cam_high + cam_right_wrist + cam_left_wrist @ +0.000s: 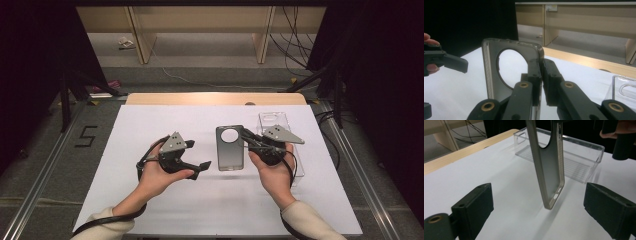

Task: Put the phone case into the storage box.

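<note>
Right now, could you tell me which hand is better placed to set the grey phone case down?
Right. The right gripper is clamped on the grey phone case, holding it above the table, while the left gripper stands open beside it.

White table sheet [150,120] bare at left and front: free passage. Grey phone case with round cutout [230,148], held upright, blocks centre. Clear plastic case [274,121] lies just beyond it, right rear.

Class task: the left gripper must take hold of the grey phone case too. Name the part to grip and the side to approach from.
Grip the free long edge of the grey phone case, coming from its left. The right gripper pinches the other rim near the camera hole, and the case stands upright, so the open left gripper can straddle that thin wall.
</note>
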{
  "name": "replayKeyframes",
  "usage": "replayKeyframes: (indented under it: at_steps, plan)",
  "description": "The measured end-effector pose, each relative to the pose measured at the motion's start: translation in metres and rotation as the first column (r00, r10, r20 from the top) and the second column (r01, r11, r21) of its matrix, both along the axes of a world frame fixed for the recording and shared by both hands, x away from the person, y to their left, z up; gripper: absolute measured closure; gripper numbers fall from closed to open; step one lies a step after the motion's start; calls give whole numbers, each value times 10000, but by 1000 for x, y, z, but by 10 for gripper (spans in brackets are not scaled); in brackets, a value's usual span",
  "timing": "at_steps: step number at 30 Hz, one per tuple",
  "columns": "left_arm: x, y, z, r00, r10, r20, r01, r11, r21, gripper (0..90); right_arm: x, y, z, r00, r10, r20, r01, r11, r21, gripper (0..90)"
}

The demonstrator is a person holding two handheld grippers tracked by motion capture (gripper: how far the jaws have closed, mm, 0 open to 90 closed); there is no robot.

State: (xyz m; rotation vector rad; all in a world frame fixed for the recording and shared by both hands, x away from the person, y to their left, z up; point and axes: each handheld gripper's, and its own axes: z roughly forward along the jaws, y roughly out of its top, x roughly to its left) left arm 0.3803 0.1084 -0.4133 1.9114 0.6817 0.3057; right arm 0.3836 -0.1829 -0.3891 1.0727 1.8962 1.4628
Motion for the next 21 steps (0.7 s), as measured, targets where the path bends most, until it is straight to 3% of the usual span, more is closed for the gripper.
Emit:
replayKeyframes:
  at_steps: [21]
  plan:
    - [-12, 27, -1, 9997, 25, 237, -26, 10000, 34, 27, 1, -4, 4, 9999, -105, 46, 105, 9999, 59, 855]
